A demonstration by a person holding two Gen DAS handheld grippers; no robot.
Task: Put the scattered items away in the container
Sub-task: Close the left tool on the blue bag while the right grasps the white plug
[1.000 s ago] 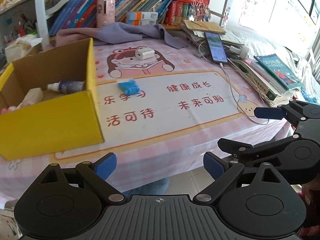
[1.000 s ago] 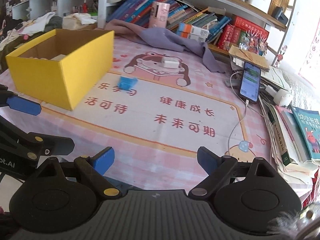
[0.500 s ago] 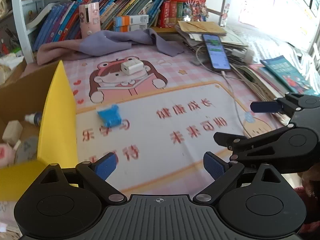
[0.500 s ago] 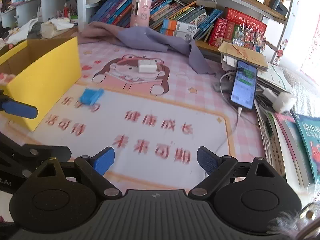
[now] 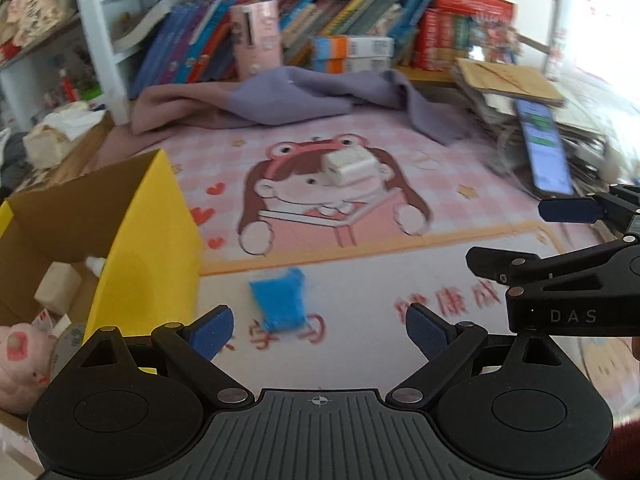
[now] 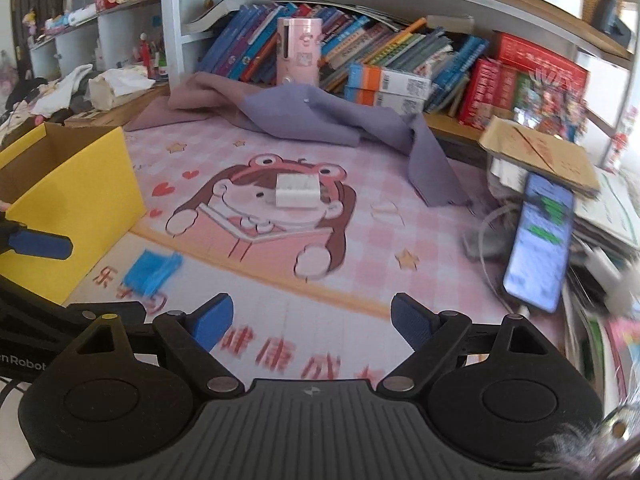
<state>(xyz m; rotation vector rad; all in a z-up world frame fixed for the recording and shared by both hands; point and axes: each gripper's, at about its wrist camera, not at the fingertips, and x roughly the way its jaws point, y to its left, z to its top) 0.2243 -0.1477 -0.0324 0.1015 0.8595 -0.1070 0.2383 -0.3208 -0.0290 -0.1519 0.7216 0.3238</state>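
A yellow cardboard box [image 5: 152, 240] [image 6: 80, 200] stands at the left of the pink desk mat and holds several small items, among them a pink pig toy [image 5: 20, 364]. A small blue item [image 5: 282, 300] [image 6: 152, 270] lies on the mat just ahead of my left gripper [image 5: 318, 332], which is open and empty. A white charger block [image 5: 348, 166] [image 6: 298, 190] lies farther back on the cartoon print. My right gripper [image 6: 312, 320] is open and empty, some way short of the charger.
A purple cloth [image 6: 320, 120] lies crumpled at the back under a shelf of books. A phone [image 6: 540, 240] on a cable and stacked papers and books [image 6: 560, 152] crowd the right side. A pink canister [image 6: 298, 52] stands by the books.
Both grippers have moved forward over the desk, toward the blue item and the charger. The yellow box has slid to the left edge of both views. Both stay open.
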